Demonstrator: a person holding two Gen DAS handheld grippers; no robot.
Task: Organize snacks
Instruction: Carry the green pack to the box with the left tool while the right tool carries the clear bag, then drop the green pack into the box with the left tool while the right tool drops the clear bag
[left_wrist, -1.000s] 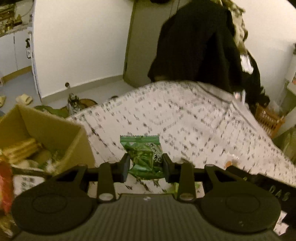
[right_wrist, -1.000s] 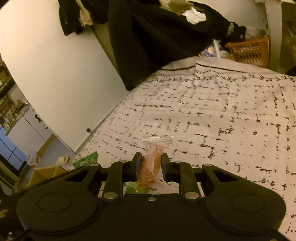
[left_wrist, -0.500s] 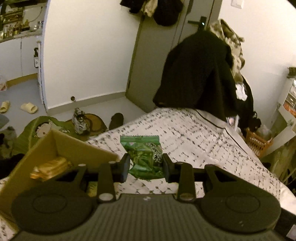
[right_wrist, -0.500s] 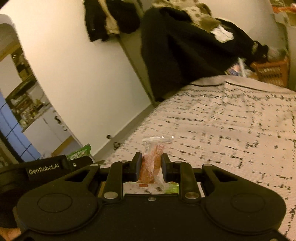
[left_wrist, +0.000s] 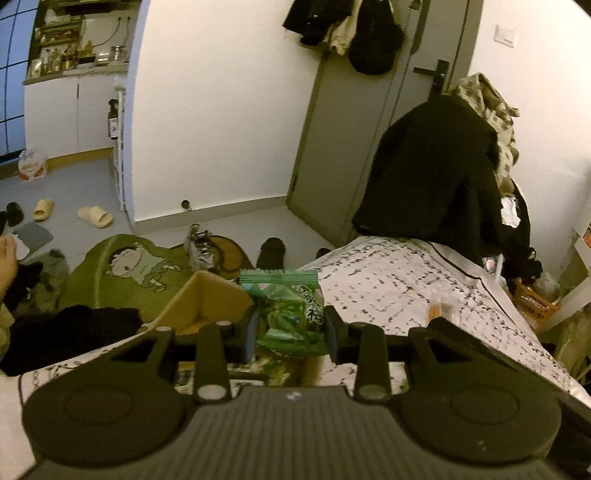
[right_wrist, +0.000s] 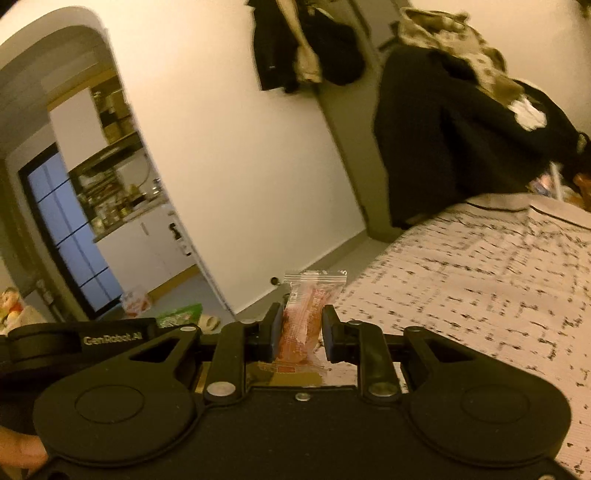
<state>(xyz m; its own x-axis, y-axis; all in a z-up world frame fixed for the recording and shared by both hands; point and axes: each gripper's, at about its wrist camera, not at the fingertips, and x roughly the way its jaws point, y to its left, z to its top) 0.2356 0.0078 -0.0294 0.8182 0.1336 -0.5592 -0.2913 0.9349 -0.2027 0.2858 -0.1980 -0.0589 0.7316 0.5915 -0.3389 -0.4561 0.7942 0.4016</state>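
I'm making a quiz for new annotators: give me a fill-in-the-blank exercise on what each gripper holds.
1. The left gripper is shut on a ____ snack packet.
2. The right gripper is shut on a clear-topped ____ snack packet.
3. Beyond the left gripper stands an open ____ box.

Missing words: green; orange; cardboard

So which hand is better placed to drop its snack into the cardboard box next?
Probably left: the left gripper holds the green packet right beside the cardboard box. In the right wrist view, no box shows.

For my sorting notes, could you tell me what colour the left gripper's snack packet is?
Green snack packet, clearest in the left wrist view.
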